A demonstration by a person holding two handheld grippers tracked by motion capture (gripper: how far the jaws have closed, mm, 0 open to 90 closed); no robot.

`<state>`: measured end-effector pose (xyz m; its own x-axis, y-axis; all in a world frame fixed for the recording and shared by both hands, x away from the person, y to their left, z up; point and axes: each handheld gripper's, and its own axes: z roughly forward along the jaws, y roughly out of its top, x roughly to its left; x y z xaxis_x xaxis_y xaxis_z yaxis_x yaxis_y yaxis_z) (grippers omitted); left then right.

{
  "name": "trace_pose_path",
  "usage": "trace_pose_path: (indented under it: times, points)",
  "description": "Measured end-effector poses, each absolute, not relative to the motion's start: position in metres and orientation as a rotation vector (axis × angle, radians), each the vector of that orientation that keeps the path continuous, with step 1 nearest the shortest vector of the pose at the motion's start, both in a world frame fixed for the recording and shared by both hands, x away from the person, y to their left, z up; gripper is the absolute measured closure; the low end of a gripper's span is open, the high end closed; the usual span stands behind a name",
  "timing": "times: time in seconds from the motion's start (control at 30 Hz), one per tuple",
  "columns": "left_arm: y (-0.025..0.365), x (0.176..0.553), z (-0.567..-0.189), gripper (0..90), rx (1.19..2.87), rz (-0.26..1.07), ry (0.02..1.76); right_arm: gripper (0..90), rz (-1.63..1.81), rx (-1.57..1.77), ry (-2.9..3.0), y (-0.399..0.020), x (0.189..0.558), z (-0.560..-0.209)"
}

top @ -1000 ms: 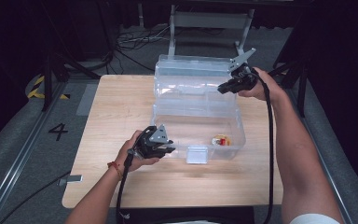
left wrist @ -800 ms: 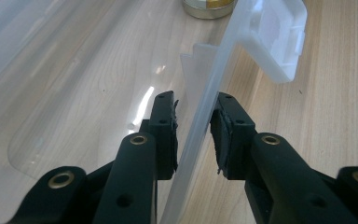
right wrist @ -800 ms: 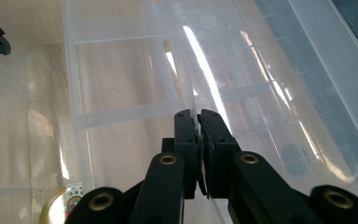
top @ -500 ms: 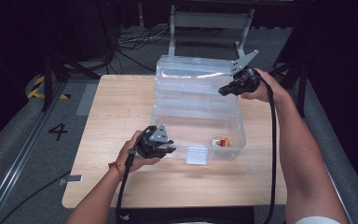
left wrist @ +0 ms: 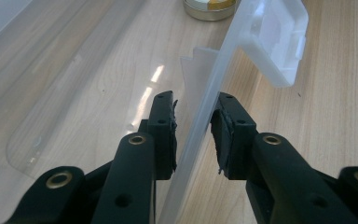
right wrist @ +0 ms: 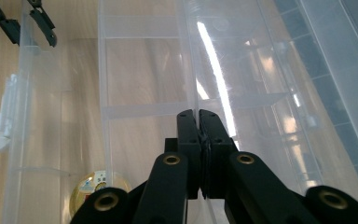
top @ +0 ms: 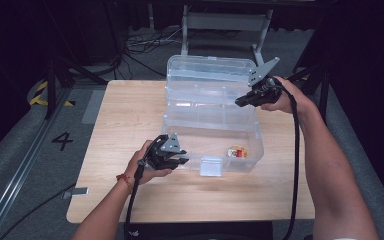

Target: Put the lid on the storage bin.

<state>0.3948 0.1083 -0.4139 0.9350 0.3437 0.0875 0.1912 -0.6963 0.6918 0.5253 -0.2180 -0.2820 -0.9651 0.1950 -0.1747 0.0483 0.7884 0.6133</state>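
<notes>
Nearest the person, the left gripper [top: 172,156] straddles the front wall of the clear plastic storage box [top: 200,132] that sits in the middle of the pale wooden table [top: 125,110]. In the left gripper view its jaws stand narrow on either side of the thin wall, one pad inside and one outside, the plastic close against the pads, though whether they press firmly I cannot tell; the white plastic front latch [left wrist: 282,44] hangs just beyond on the outer face. A small round gold-lidded tin [top: 237,151] lies on the box floor near the front right corner. Farther back, the right gripper [top: 244,100] is pinched tight on the edge of the clear divided inner tray [right wrist: 144,79], its jaws all but meeting on the thin plastic, the raised transparent lid [top: 210,67] behind it. The step in hand looks like lifting or shifting that tray while the box is steadied. To do it well, keep the left hand planted so the box cannot slide, draw the tray up evenly rather than twisting it, since thin plastic slips easily from the pads, and keep it clear of the lid.
</notes>
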Motion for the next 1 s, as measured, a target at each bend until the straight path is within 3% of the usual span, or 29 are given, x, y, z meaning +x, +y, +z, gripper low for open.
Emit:
trace_pose_path:
  times: [1.0]
  points:
    - [0.108,0.394,-0.414,69.9,2.358,0.286,0.374,88.7,0.964,0.170,2.717,-0.220,0.502,-0.284]
